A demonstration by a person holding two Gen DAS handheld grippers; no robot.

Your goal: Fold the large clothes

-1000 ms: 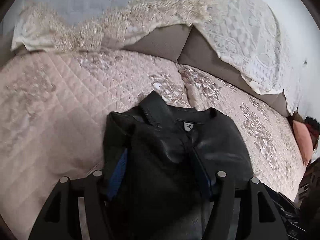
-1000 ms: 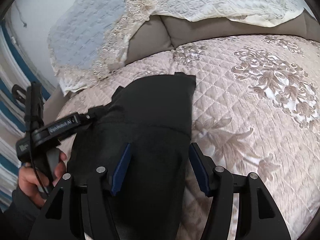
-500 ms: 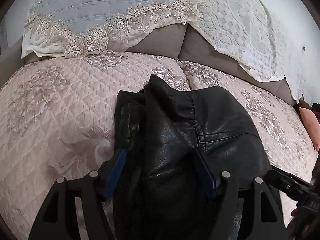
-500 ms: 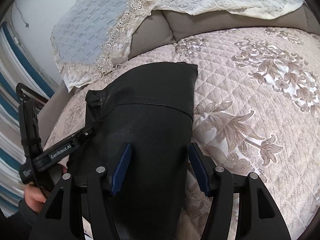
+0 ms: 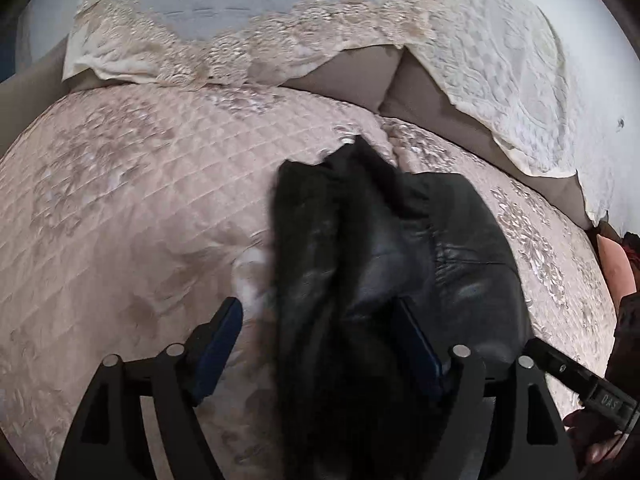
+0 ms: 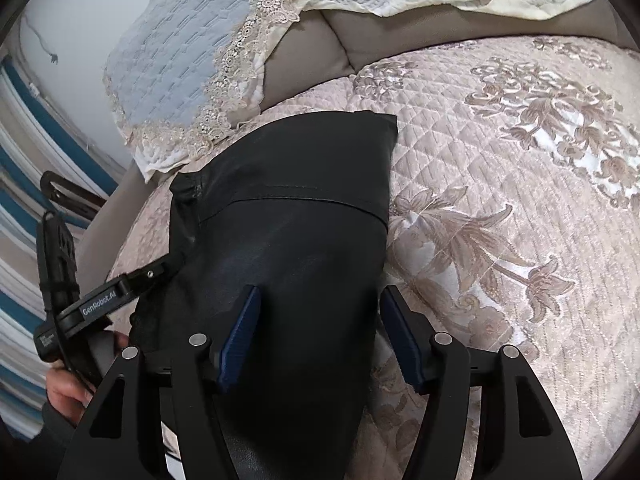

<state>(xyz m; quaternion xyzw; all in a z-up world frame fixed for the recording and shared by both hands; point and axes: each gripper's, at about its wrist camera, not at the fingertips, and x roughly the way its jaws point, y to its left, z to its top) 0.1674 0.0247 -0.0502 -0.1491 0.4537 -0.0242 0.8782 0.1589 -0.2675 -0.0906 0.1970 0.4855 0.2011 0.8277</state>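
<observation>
We are looking at a black leather jacket (image 5: 380,280) lying on the quilted pink bedspread (image 5: 132,220), below the lace-edged blue pillow (image 5: 224,4) that is leaning at the head of the bed. In the left wrist view the jacket is showing a shiny, creased surface bunched into ridges, with its collar end pointing up toward the pillow. In the right wrist view (image 6: 288,240) it is looking smoother and flatter, a stitched seam running across it and a squared corner reaching toward the pillow. Our left gripper (image 5: 320,340) is standing with its blue-padded fingers (image 5: 220,336) wide apart, one pad over the bedspread and the other against the jacket's folds, the leather passing between them. Our right gripper (image 6: 320,336) is also holding its fingers (image 6: 242,336) spread apart, straddling the jacket without pinching it. In the right wrist view the left gripper (image 6: 120,292) is showing beside the jacket's edge, on the pillow's side.
</observation>
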